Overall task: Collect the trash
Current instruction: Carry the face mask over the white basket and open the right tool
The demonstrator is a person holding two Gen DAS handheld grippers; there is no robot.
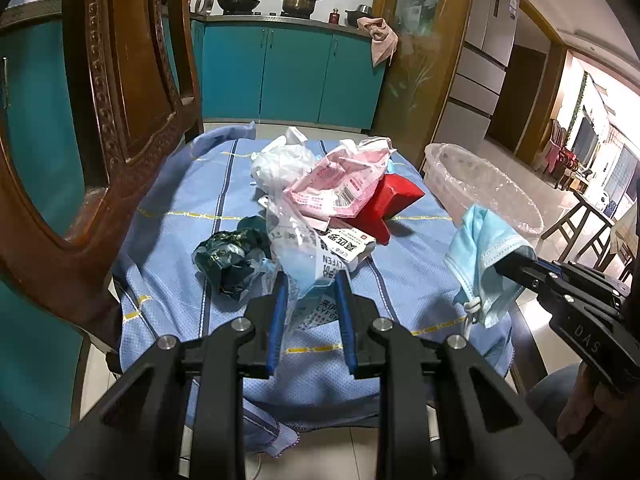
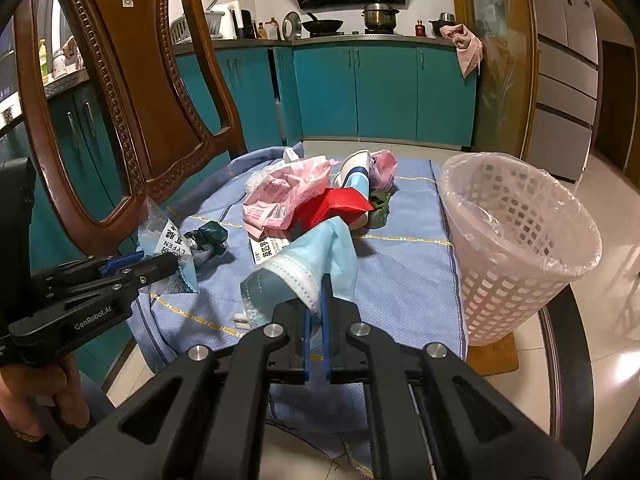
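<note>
My right gripper (image 2: 318,280) is shut on a blue face mask (image 2: 320,256), held above the cloth; it also shows in the left wrist view (image 1: 480,260). My left gripper (image 1: 308,280) is shut on a clear printed plastic wrapper (image 1: 300,248), also seen in the right wrist view (image 2: 172,248). A white lined trash basket (image 2: 520,240) stands at the right. On the blue cloth (image 1: 192,200) lie a pink wrapper (image 1: 340,188), a red packet (image 1: 392,204), a dark green wrapper (image 1: 228,256) and a white plastic bag (image 1: 280,160).
A carved wooden chair back (image 2: 132,92) rises at the left of the table. Teal kitchen cabinets (image 2: 384,92) and a stove with pots are behind. The basket sits on a wooden stool (image 2: 492,356) by the table's dark edge.
</note>
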